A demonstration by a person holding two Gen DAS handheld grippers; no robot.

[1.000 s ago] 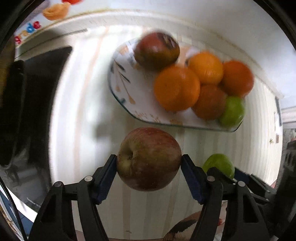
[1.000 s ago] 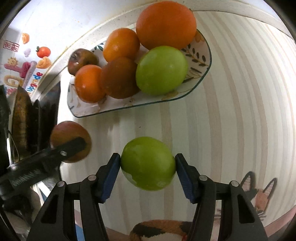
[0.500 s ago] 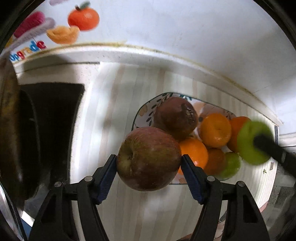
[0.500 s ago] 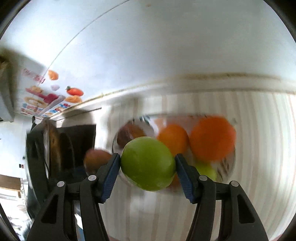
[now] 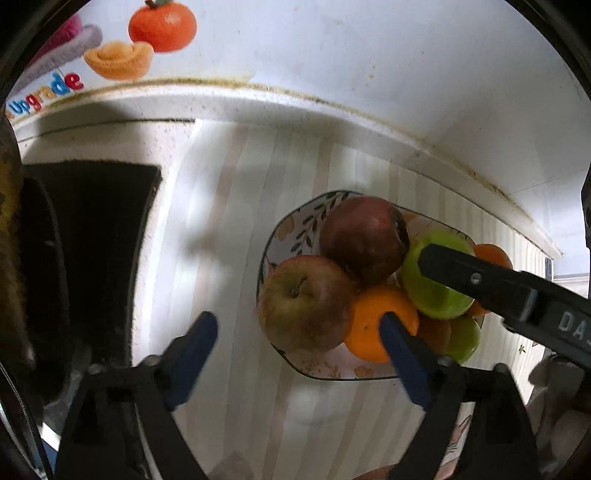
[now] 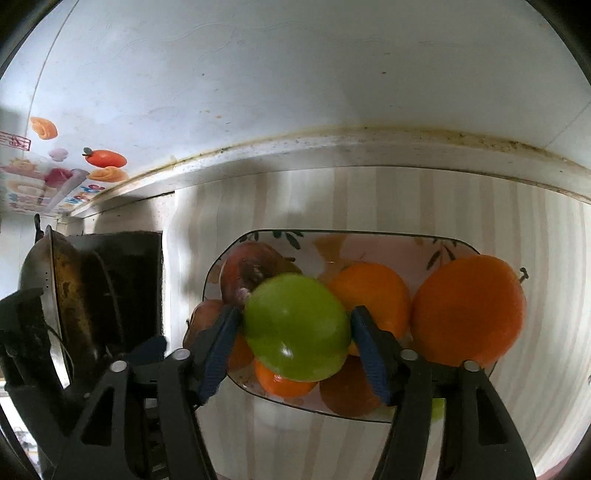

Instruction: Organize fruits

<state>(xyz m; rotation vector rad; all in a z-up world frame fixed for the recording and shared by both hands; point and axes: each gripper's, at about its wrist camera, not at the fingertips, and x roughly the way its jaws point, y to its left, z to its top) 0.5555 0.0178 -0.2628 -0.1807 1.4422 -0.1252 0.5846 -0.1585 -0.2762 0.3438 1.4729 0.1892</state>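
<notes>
A floral plate point(image 5: 275, 236) on the striped counter holds a pile of fruit. My left gripper point(image 5: 299, 332) is open above the plate's left end. A red apple point(image 5: 304, 302) lies free between its spread fingers, on the plate's edge against an orange point(image 5: 369, 314) and a darker apple point(image 5: 364, 236). My right gripper point(image 6: 295, 328) holds a green apple point(image 6: 295, 325) between its blue pads over the pile of oranges point(image 6: 469, 306). That green apple point(image 5: 428, 291) and a right finger point(image 5: 498, 284) also show in the left wrist view. A second green fruit point(image 5: 461, 338) lies low in the pile.
A black stove point(image 5: 92, 240) with a wok point(image 6: 55, 295) stands left of the plate. A white wall point(image 6: 295, 92) with fruit stickers point(image 5: 162, 24) runs close behind the counter. Bare striped counter point(image 5: 221, 221) lies between stove and plate.
My left gripper has opened and let the red apple go onto the plate's left end. My right gripper has come down over the pile with the green apple.
</notes>
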